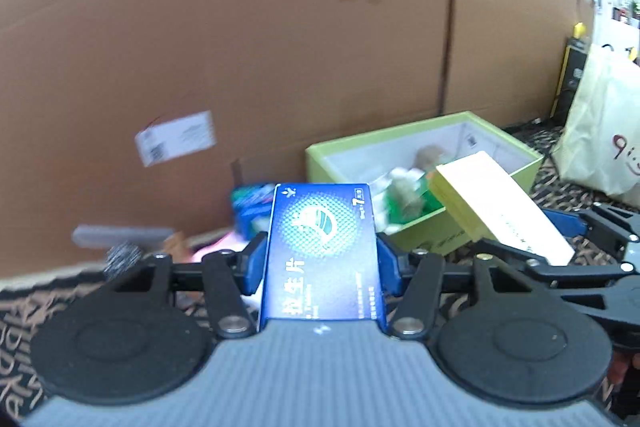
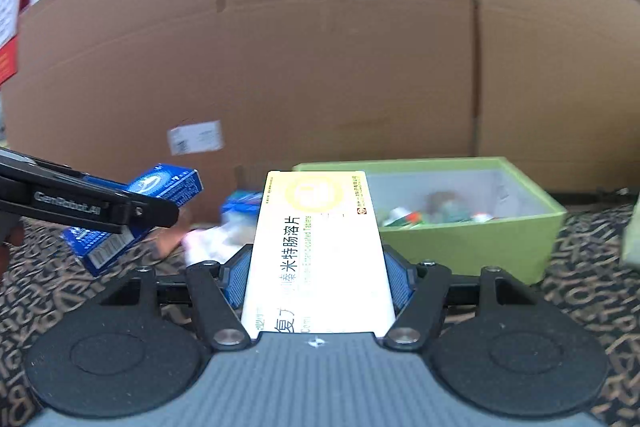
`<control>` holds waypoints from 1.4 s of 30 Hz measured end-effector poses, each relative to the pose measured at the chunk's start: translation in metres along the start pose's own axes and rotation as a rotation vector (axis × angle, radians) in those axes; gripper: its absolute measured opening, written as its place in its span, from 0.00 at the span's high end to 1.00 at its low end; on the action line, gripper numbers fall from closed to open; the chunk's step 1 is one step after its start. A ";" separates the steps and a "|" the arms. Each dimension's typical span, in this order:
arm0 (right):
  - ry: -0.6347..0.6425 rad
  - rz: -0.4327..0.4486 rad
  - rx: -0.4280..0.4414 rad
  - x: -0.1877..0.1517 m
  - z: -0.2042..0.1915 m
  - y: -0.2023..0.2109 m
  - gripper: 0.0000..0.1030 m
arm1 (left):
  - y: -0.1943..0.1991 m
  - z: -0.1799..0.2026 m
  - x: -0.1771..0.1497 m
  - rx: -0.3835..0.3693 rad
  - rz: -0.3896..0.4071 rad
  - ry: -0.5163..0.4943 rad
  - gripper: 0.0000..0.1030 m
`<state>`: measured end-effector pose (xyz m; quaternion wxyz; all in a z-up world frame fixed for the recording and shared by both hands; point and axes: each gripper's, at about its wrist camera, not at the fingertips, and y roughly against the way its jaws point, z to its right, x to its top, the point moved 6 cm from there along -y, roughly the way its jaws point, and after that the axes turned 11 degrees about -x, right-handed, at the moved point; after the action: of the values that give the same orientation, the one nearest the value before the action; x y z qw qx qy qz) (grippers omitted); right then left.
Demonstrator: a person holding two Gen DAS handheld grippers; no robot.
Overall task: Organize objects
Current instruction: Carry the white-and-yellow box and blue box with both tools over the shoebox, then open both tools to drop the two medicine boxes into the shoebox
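— Left gripper [image 1: 322, 259]: clamped across the narrow width of the blue carton [image 1: 322, 247], pads pressed flat on both long edges, carton lifted clear of the patterned cloth [image 1: 24, 311]

— Right gripper [image 2: 318, 283]: same story, clenched on the pale yellow carton [image 2: 316, 255] across its width, long axis pointing ahead. Both cartons airborne, near the green box [image 2: 472, 239] but not yet above its opening

— Handling, as a guess: thin card medicine packs, light, mostly hollow. Stiff along the edges, soft on the broad faces. Glossy print, so probably a bit slippery against the pads

— Agreed. Best held as now, on the long side edges near the back half, never on the big faces; too hard a squeeze likely to dent or buckle the walls

— Green box already partly filled with small bottles and packets [image 2: 416, 217]. Worth laying each carton flat rather than dropping on end

— Loose items [image 2: 240, 211] left by the tall cardboard wall [image 2: 320, 47], too blurred to name
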<state>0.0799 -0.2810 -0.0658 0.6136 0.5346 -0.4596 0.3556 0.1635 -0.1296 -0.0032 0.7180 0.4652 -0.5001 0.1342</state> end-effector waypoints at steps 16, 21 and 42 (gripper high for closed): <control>0.017 0.064 -0.156 0.037 0.076 -0.085 0.32 | -0.106 0.046 0.056 -0.049 -0.003 0.022 0.46; 0.017 0.017 -0.160 0.039 0.088 -0.116 0.32 | -0.135 0.048 0.063 -0.026 -0.012 0.021 0.46; -0.095 0.119 -0.189 0.036 0.084 -0.077 0.18 | -0.061 -0.001 0.008 0.058 0.123 0.049 0.00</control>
<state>0.1477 -0.3790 -0.0571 0.6166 0.4624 -0.5507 0.3207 0.2081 -0.1640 -0.0292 0.7065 0.4508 -0.5061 0.2039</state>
